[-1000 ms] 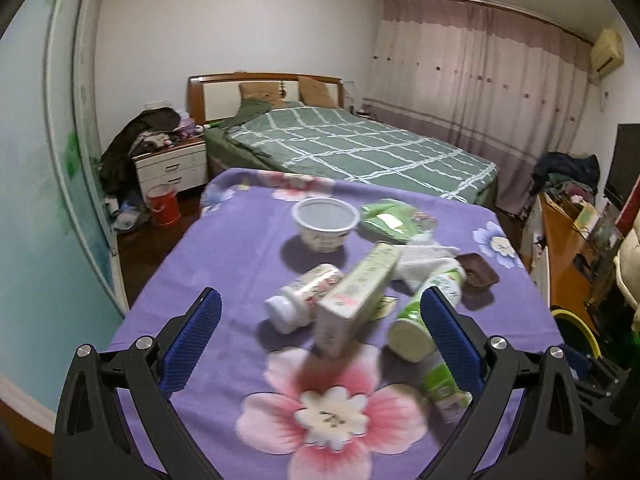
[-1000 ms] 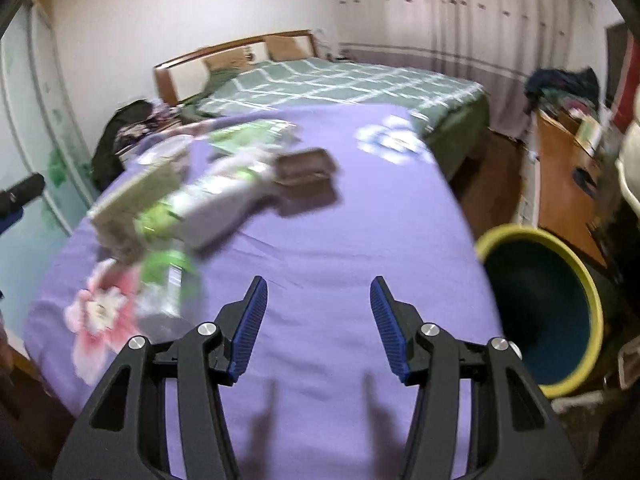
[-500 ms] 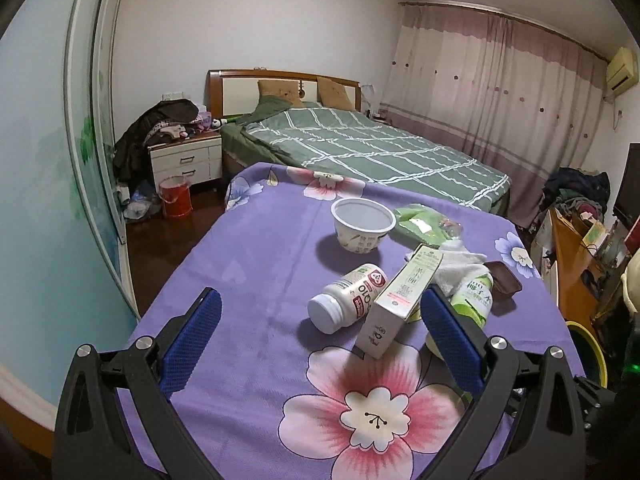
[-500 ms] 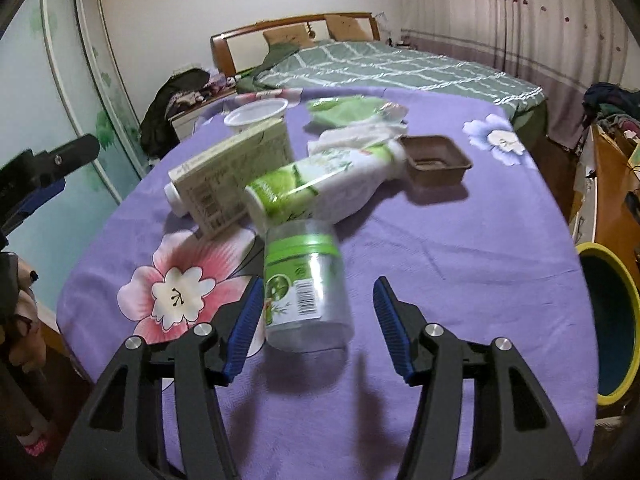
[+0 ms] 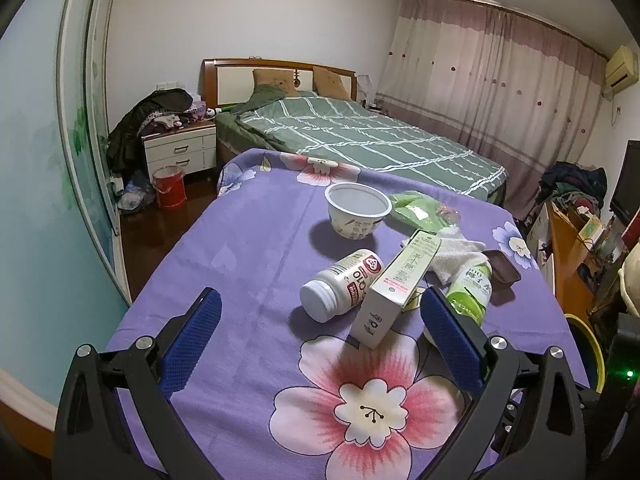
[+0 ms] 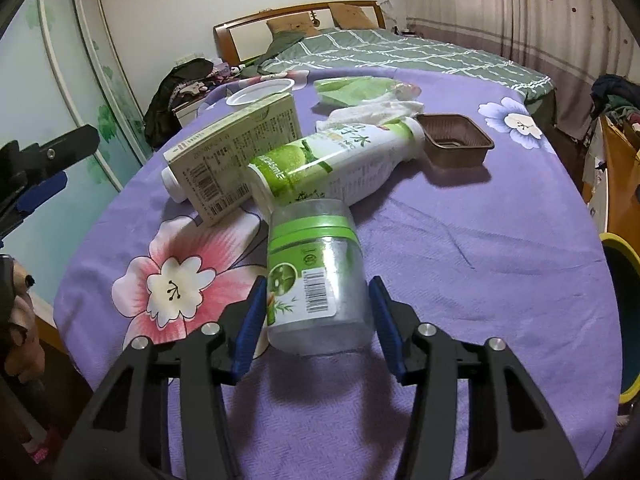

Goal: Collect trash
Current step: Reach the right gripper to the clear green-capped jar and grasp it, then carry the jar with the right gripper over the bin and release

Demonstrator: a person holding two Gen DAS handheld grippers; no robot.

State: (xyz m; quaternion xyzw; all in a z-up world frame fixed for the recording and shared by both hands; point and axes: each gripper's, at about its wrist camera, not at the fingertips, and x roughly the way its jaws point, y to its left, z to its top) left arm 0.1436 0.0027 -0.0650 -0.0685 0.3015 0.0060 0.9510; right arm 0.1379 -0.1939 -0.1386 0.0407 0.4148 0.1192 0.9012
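Right gripper point(image 6: 318, 308) closing around clear jar point(image 6: 318, 276), apparently not yet gripping.

On the table point(image 6: 460, 264), a jar point(image 6: 318, 276) lies before a bottle point(image 6: 340, 168), a carton point(image 6: 236, 152) to its left.

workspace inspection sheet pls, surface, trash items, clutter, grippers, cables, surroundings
surface: purple floral cloth, covered table.
job's things: clear jar, green bottle, carton, white bottle, white cup, brown tray, tissue, green wrapper; yellow-rimmed bin beside the table.
clutter: clothes on the nightstand.
grippers: right gripper astride the jar, jaws just closing, contact unclear; left gripper open, empty.
cables: nothing seen.
surroundings: bed, curtains.
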